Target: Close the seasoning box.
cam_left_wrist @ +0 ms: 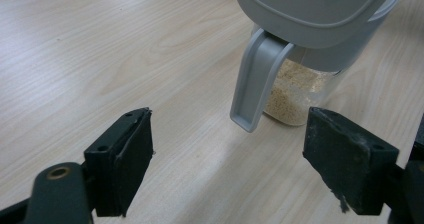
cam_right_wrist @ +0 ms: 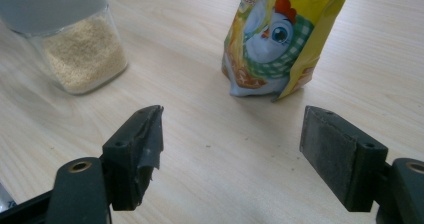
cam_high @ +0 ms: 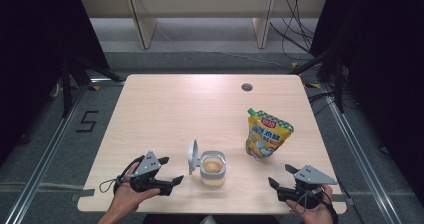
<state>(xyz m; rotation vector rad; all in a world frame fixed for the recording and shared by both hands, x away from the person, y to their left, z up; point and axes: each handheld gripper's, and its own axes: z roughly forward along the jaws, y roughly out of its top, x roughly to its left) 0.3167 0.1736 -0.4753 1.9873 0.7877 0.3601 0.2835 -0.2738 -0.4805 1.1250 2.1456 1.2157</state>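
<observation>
A clear square jar point(cam_high: 213, 168) holding pale granules stands near the table's front edge, its grey hinged lid point(cam_high: 192, 157) flipped up on the left side. In the left gripper view the jar point(cam_left_wrist: 300, 94) and its lid latch point(cam_left_wrist: 255, 84) rise just ahead. A yellow stand-up pouch point(cam_high: 266, 134) with a green spout stands to the jar's right; it is upright point(cam_right_wrist: 280, 39) in the right gripper view. My left gripper point(cam_high: 171, 175) rests open left of the jar. My right gripper point(cam_high: 281, 176) rests open in front of the pouch. Both hold nothing.
The light wooden table point(cam_high: 165, 109) has a round cable hole point(cam_high: 246, 87) at the back right. Beyond it stand wooden shelf legs point(cam_high: 142, 21) and loose cables point(cam_high: 295, 29). Dark curtains flank both sides.
</observation>
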